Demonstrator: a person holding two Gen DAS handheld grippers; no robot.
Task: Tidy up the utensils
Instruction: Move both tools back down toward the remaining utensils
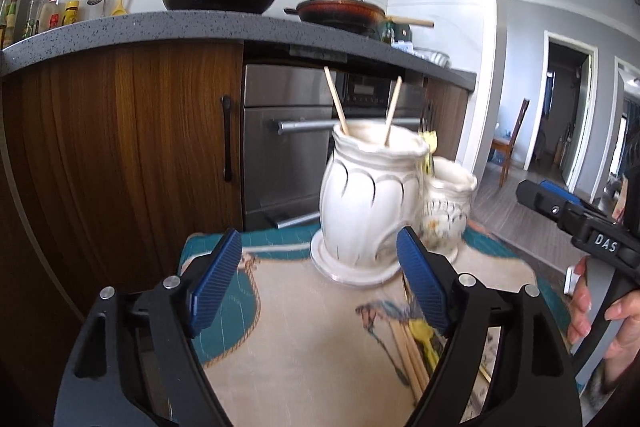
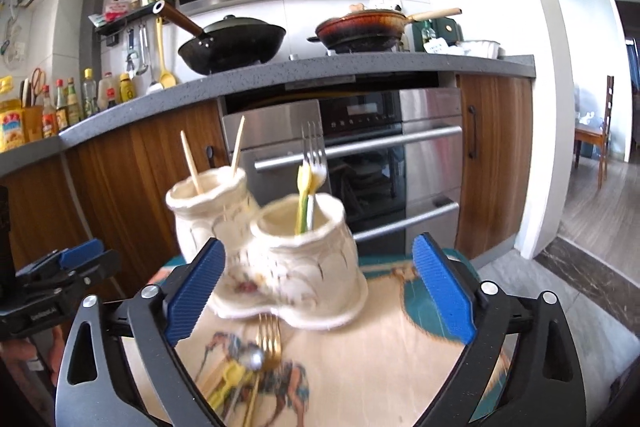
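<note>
Silver fork [image 2: 313, 151] in the small jar [image 2: 308, 251] shows only by right wrist; both grippers released.

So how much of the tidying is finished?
Partly. Two chopsticks stand in the taller jar; a fork and yellow utensils sit in the shorter jar. Both tools, left tool and right tool, are open and empty. A gold fork and others lie on the mat.

Both wrist views low, close, facing shared vases [image 1: 370, 195] [image 2: 308, 259], stove behind
</note>
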